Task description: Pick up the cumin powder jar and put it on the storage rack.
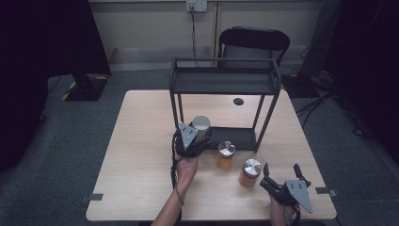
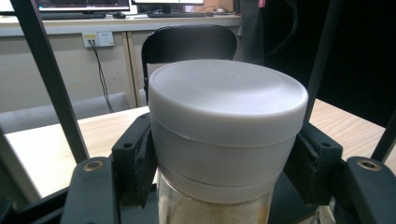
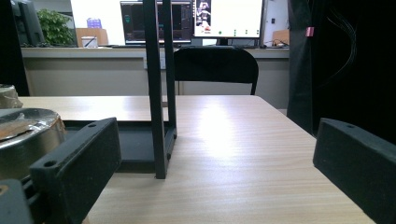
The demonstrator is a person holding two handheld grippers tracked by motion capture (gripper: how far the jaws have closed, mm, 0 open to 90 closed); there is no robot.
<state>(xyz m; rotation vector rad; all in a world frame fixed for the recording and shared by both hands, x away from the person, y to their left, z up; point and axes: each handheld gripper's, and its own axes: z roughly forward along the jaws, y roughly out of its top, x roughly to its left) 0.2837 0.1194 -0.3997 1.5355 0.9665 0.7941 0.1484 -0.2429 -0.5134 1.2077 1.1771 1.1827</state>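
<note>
2 hand-held grippers: left clamping grey-lidded jar, right agape.

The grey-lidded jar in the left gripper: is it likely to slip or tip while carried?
Probably not. The left gripper clamps the grey-lidded jar just under its wider lid, so the lid should catch any slide. The glass body looks smooth and partly filled with powder, so it may be somewhat bottom-heavy, which should keep it upright.

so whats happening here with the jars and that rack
A person works at a table with a claw in each hand. The left claw is shut on a jar with a grey lid, held at the front of the black rack. Two orange jars stand on the table. The right claw rests open beside them, holding nothing.
</note>
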